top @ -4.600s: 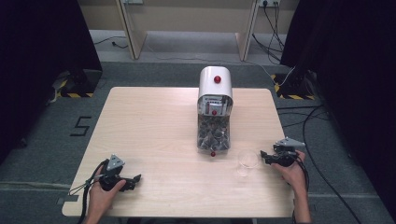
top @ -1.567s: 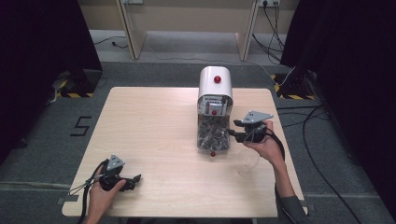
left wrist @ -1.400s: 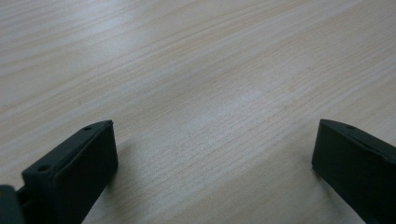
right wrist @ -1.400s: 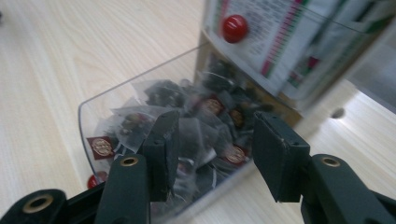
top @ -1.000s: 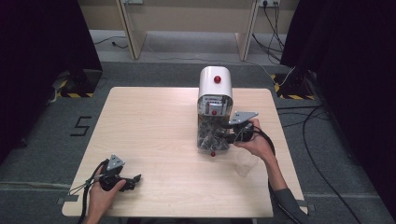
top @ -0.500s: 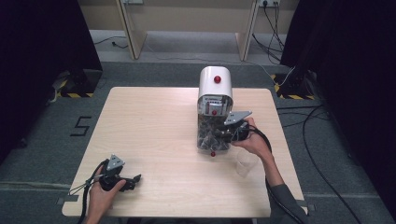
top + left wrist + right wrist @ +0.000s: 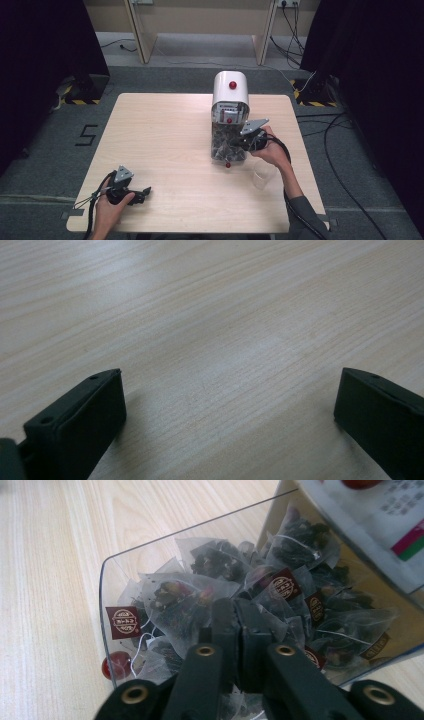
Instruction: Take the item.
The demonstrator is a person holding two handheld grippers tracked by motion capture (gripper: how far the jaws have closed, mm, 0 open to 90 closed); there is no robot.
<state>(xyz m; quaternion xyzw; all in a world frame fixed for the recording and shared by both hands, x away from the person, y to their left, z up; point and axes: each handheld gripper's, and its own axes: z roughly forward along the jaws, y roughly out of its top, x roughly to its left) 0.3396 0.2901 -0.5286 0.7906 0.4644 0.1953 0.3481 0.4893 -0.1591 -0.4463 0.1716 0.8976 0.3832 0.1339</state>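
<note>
One white tea bag dispenser mid-table, its clear tray piled with pyramid tea bags, too many to count, plus one clear cup beside it. Right gripper just closed, jaws together in the pile; can't tell if it caught one. Left gripper gapes wide over bare table.

A clear plastic cup stands on the pale wooden table, near its right edge; grey carpet surrounds it, with cables trailing right.
</note>
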